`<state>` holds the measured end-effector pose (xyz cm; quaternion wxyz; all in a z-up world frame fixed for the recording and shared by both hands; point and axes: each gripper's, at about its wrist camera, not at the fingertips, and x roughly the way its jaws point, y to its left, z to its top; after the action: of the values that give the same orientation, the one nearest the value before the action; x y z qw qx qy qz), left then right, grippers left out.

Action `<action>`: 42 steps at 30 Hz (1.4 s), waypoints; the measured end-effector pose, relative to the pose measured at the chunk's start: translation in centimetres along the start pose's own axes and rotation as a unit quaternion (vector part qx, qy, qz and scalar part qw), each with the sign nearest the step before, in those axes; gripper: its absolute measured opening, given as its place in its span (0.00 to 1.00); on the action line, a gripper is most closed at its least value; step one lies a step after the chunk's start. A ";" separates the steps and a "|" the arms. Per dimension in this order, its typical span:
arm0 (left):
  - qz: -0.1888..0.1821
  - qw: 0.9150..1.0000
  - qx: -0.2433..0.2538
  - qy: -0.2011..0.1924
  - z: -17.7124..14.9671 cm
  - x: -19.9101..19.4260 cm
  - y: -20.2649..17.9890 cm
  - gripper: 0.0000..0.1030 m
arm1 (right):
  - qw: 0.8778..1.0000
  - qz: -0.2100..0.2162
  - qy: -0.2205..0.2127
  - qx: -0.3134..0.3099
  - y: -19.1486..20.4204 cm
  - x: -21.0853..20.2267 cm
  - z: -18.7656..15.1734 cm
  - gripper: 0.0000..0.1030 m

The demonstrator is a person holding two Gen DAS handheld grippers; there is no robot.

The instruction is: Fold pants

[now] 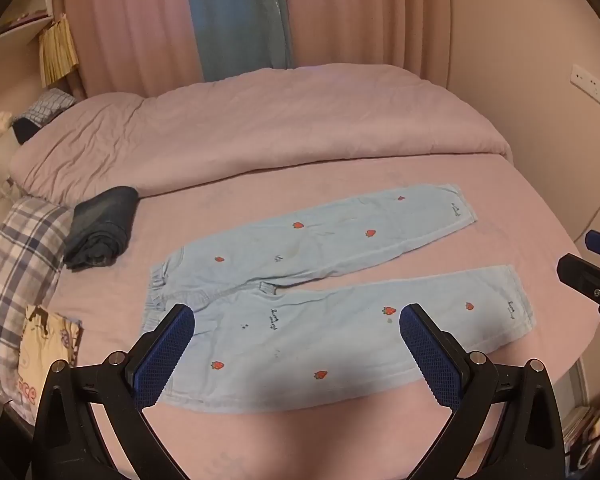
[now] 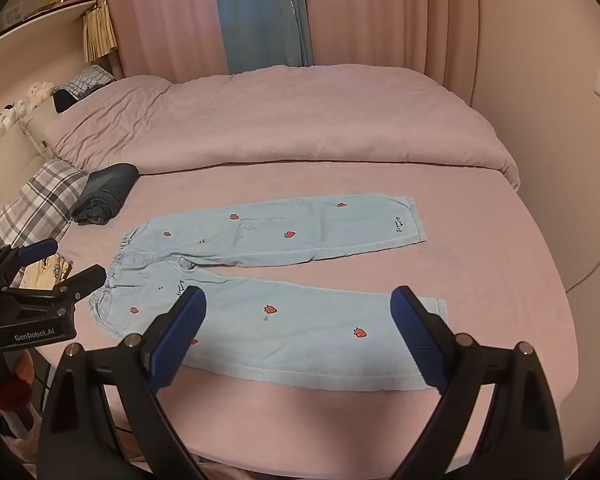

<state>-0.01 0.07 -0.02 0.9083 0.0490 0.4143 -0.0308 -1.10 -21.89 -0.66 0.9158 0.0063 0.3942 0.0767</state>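
Light blue pants [image 1: 308,320] with red strawberry prints lie flat on the pink bed sheet [image 1: 300,440], waistband to the left, both legs spread apart toward the right. In the right wrist view the same pants [image 2: 284,320] fill the middle of the bed. My left gripper [image 1: 296,312] hovers above the near leg close to the waistband, open, with nothing between its blue pads. My right gripper [image 2: 299,294] hangs over the near leg nearer the cuff, open and holding nothing. The left gripper [image 2: 60,258] also shows at the left edge of the right wrist view.
A rolled dark garment [image 1: 100,228] lies left of the pants beside a plaid pillow [image 1: 16,264]. A bunched pink duvet [image 1: 260,128] covers the far half of the bed. Pink and blue curtains hang behind. A printed cloth [image 1: 44,344] sits at the near left.
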 end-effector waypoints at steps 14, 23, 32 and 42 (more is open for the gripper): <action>-0.010 1.000 0.002 0.003 -0.5 0.4 0.7 0.99 | 1.000 -0.005 0.000 -0.003 0.1 0.1 0.2 0.91; -0.013 1.000 0.004 0.003 -0.4 0.4 0.2 0.99 | 1.000 -0.005 -0.001 -0.003 -0.1 0.1 0.2 0.91; -0.014 1.000 0.005 0.003 -0.4 0.4 0.0 0.99 | 1.000 -0.005 -0.001 -0.003 -0.5 0.3 0.1 0.91; -0.014 1.000 0.005 0.005 -0.4 0.4 -0.1 0.99 | 1.000 -0.005 -0.002 -0.004 -0.4 0.3 0.1 0.91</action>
<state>-0.05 0.00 -0.60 0.9056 0.0484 0.4190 -0.0451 -0.81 -22.20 -0.83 0.9168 0.0010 0.3924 0.0737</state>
